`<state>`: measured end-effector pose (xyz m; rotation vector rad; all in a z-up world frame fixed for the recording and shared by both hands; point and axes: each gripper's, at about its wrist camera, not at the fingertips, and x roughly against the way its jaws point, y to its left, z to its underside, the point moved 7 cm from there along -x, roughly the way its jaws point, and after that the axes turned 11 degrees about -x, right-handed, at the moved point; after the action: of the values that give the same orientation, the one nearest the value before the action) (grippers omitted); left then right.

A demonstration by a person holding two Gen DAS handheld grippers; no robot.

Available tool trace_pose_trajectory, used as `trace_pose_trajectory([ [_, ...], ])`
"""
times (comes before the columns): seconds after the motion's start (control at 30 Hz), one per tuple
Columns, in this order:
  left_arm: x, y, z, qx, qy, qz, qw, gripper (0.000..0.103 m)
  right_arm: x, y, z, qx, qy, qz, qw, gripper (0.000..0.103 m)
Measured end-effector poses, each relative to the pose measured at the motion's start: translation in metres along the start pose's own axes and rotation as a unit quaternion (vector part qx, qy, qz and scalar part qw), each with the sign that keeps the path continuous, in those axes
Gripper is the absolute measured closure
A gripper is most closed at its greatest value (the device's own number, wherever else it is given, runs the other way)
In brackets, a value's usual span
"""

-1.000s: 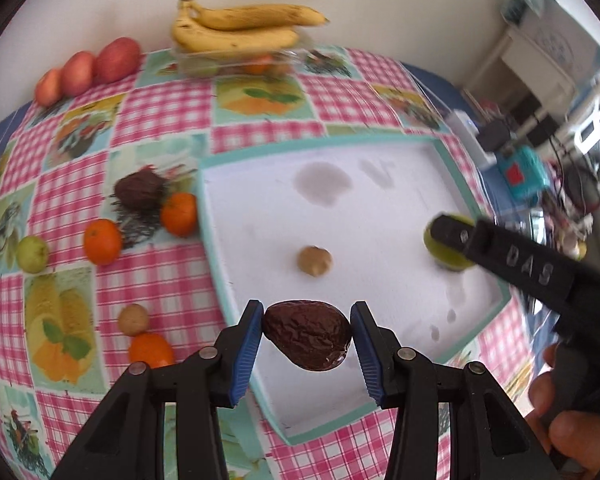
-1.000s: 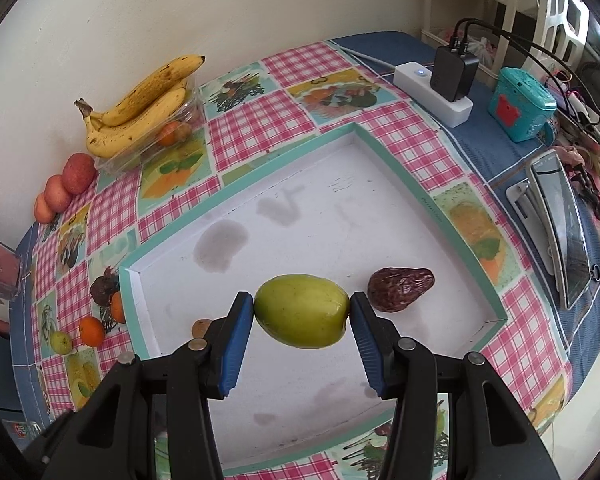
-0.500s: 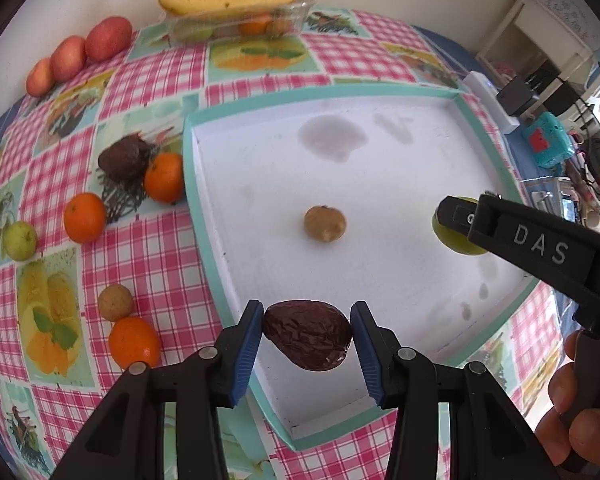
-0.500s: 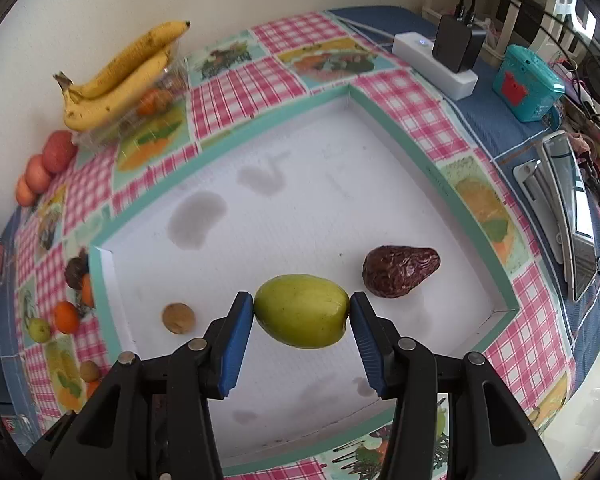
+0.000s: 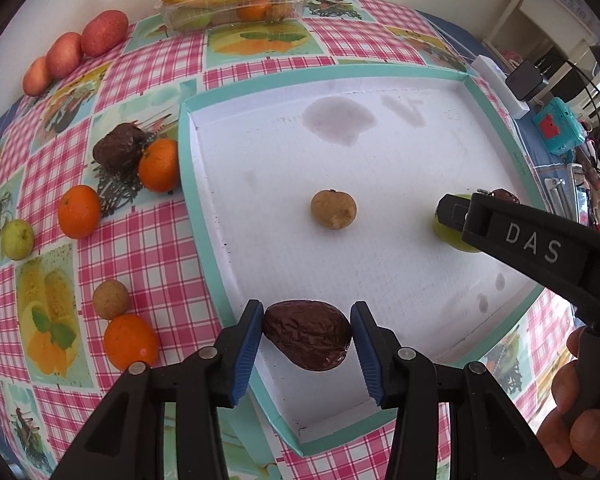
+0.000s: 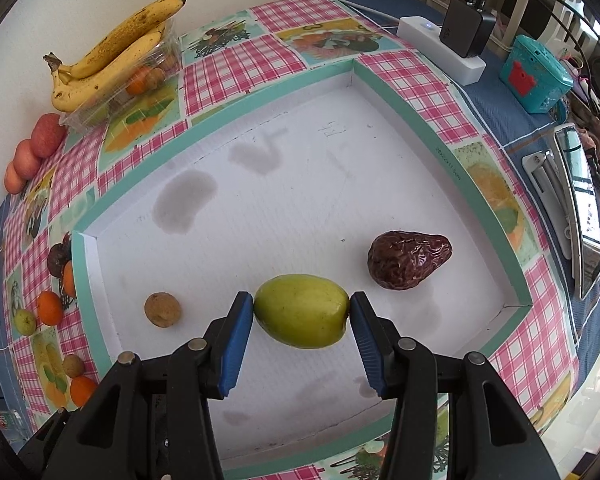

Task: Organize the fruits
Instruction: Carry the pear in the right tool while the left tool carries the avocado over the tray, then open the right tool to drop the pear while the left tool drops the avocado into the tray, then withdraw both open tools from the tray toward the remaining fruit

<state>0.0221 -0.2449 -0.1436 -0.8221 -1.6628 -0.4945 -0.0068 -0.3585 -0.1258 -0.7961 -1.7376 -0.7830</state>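
Pink-checked oilcloth with fruit prints (image 5: 148,248) covers the table, and a shallow white tray with a teal rim (image 6: 496,216) lies ahead of both tools. Bananas (image 6: 112,44) on a clear punnet are seen far ahead by the wall, and loose oranges (image 5: 79,211) lie left of the tray.

A green pear-shaped fruit (image 6: 301,311) is clamped end to end in the right gripper (image 6: 302,320), above the tray floor. It is judged firm, smooth and fairly heavy, so slipping is possible. A second dark wrinkled fruit (image 6: 409,259) lies just ahead to its right, leaving narrow room there.

A dark brown wrinkled avocado-like fruit (image 5: 307,340) is held across its width in the left gripper (image 5: 307,344), over the near tray rim. It is judged soft, best held lightly. A small tan round fruit (image 5: 333,209) lies ahead, with open floor around.
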Motion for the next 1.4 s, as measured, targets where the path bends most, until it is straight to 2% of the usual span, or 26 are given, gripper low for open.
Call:
trace_pose_trajectory([
  [0.27, 0.0, 0.004, 0.001, 0.002, -0.004, -0.002, 1.0, 0.054, 0.0, 0.0, -0.001, -0.004, 0.003, -0.002, 1.0, 0.051],
  [0.53, 0.009, 0.007, 0.001, 0.011, -0.009, 0.005, 0.9999, 0.044, 0.002, 0.001, -0.003, 0.003, 0.0, -0.001, 1.0, 0.05],
  [0.63, 0.015, 0.008, 0.0, 0.012, -0.016, 0.007, 0.9998, 0.039, 0.007, 0.003, -0.006, 0.005, -0.01, -0.002, 1.0, 0.041],
  [0.73, 0.023, 0.01, -0.001, 0.016, -0.022, 0.012, 0.9995, 0.035, 0.009, 0.005, -0.007, 0.008, -0.014, -0.005, 1.0, 0.038],
  [0.8, 0.027, 0.014, -0.002, 0.023, -0.026, 0.013, 0.9993, 0.031, 0.01, 0.006, -0.007, 0.011, -0.017, -0.003, 1.0, 0.032],
  [0.9, 0.034, 0.028, -0.004, 0.038, -0.031, -0.007, 0.9988, 0.023, 0.012, 0.005, -0.008, 0.01, -0.024, -0.002, 1.0, 0.031],
  [1.0, 0.036, 0.049, -0.002, 0.063, -0.029, -0.016, 0.9974, 0.022, 0.014, 0.002, -0.01, 0.001, -0.029, -0.001, 1.0, 0.03],
  [1.1, 0.037, 0.073, 0.002, 0.094, -0.026, -0.032, 0.9947, 0.022, 0.015, -0.001, -0.011, -0.004, -0.033, 0.003, 0.999, 0.018],
  [1.17, 0.04, 0.088, 0.004, 0.118, -0.029, -0.043, 0.9917, 0.02, 0.015, 0.0, -0.012, -0.005, -0.036, 0.001, 0.999, 0.018],
  [1.23, 0.044, 0.103, 0.005, 0.142, -0.035, -0.05, 0.9879, 0.004, 0.016, 0.002, -0.012, -0.003, -0.038, -0.001, 0.999, 0.018],
  [1.27, 0.047, 0.111, 0.006, 0.154, -0.04, -0.054, 0.9858, 0.001, 0.016, 0.003, -0.012, -0.001, -0.039, -0.001, 0.999, 0.018],
  [1.4, 0.059, 0.148, 0.004, 0.199, -0.059, -0.073, 0.9755, 0.0, 0.018, 0.009, -0.01, 0.003, -0.04, -0.009, 0.999, 0.018],
])
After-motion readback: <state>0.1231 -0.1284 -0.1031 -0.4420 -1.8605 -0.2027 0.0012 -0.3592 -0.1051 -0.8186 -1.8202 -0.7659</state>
